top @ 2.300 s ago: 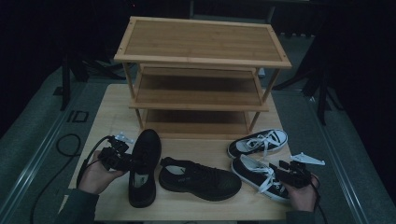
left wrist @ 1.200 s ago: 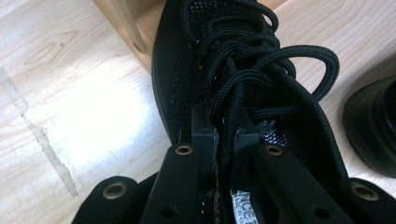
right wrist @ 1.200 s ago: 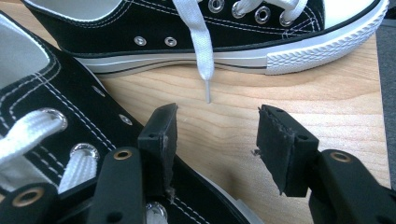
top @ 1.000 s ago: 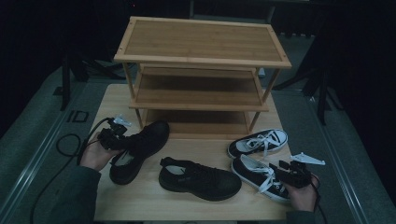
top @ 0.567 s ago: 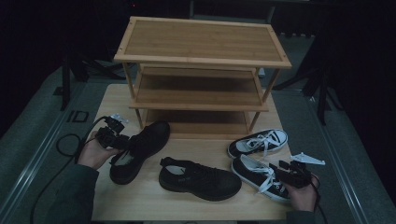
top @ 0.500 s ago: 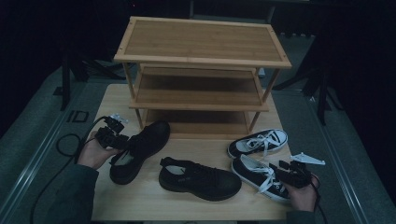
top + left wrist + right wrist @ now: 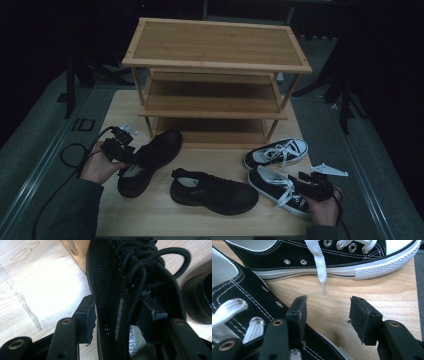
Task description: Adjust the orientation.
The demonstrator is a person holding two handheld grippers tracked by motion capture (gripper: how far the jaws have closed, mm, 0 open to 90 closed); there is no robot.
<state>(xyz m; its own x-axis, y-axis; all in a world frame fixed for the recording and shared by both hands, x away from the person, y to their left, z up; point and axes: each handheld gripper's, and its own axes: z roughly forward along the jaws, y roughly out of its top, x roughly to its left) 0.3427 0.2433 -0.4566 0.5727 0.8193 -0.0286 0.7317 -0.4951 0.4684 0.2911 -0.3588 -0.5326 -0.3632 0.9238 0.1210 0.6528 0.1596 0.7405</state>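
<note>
A black lace-up shoe (image 7: pixel 150 160) lies on the wooden table (image 7: pixel 125 105), its toe pointing at the bottom shelf of the bamboo shoe rack (image 7: pixel 215 65). My left gripper (image 7: pixel 131 156) is at its heel end. Its jaws have just been opening and stand open astride the shoe's side wall (image 7: pixel 110 285), one pad outside and one among the laces. The second black shoe (image 7: pixel 215 191) lies in the middle of the table. My right gripper (image 7: pixel 302 182) hangs open over the near black-and-white sneaker (image 7: pixel 242 302), with bare wood between its pads. The other sneaker (image 7: pixel 277 152) lies just beyond.
The three-tier rack fills the back of the table, and its shelves hold nothing. A rack leg (image 7: pixel 72 250) stands close to the left shoe's toe. Cables trail off the table's left and right front edges. Dark floor surrounds the table.
The left black shoe has swung from pointing straight away to slanting toward the rack and sits further left and back. Over the last second it lies still. The right hand has not moved.
</note>
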